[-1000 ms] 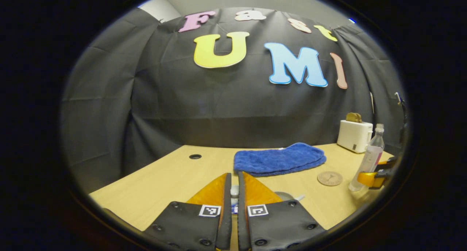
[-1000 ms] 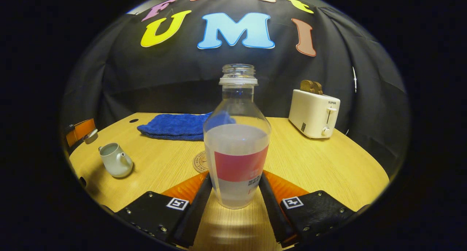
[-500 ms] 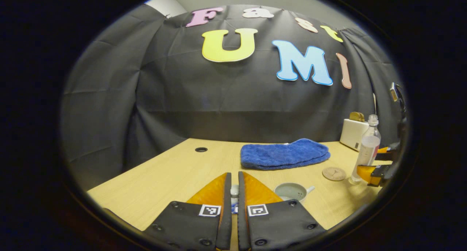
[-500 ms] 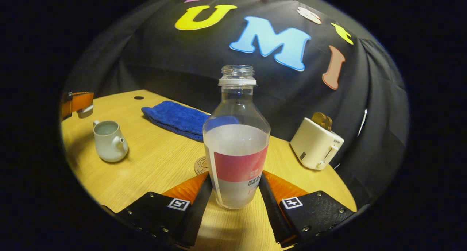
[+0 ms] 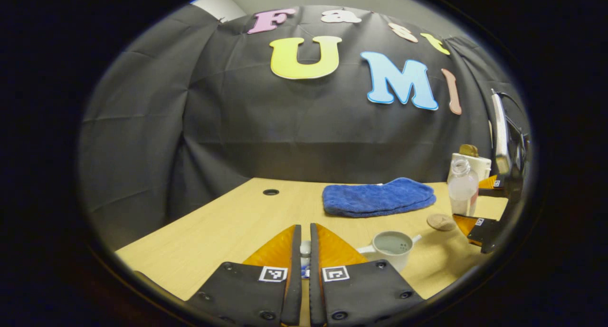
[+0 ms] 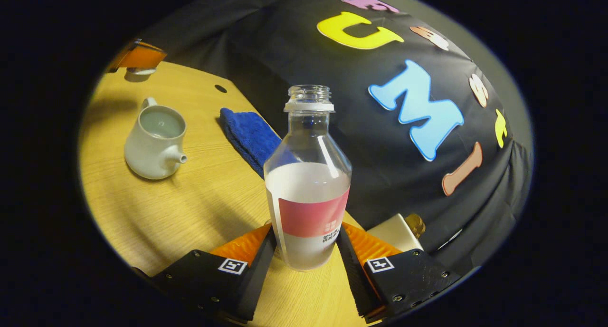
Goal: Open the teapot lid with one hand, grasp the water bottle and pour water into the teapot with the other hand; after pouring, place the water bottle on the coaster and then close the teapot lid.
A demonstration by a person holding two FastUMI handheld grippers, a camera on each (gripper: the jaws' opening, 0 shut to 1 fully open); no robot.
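Both right gripper [image 6: 306,251] fingers clamp the uncapped water bottle [image 6: 308,184] at frame centre; left gripper [image 5: 305,251], nearly closed, pinches the lid [image 5: 305,247]; open teapot [image 6: 156,141] upper left.

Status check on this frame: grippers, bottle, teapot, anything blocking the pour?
Left gripper shut on teapot lid. Right gripper shut on water bottle, uncapped, tilting toward teapot. Teapot open. Path unobstructed.

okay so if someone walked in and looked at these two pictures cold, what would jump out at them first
Most striking is the clear plastic water bottle with a red label, uncapped and about half full, clamped between the right gripper fingers at the centre of the right gripper view. Left of it on the pale wooden table stands the small white ceramic teapot, lid off. Behind them lies a folded blue towel.
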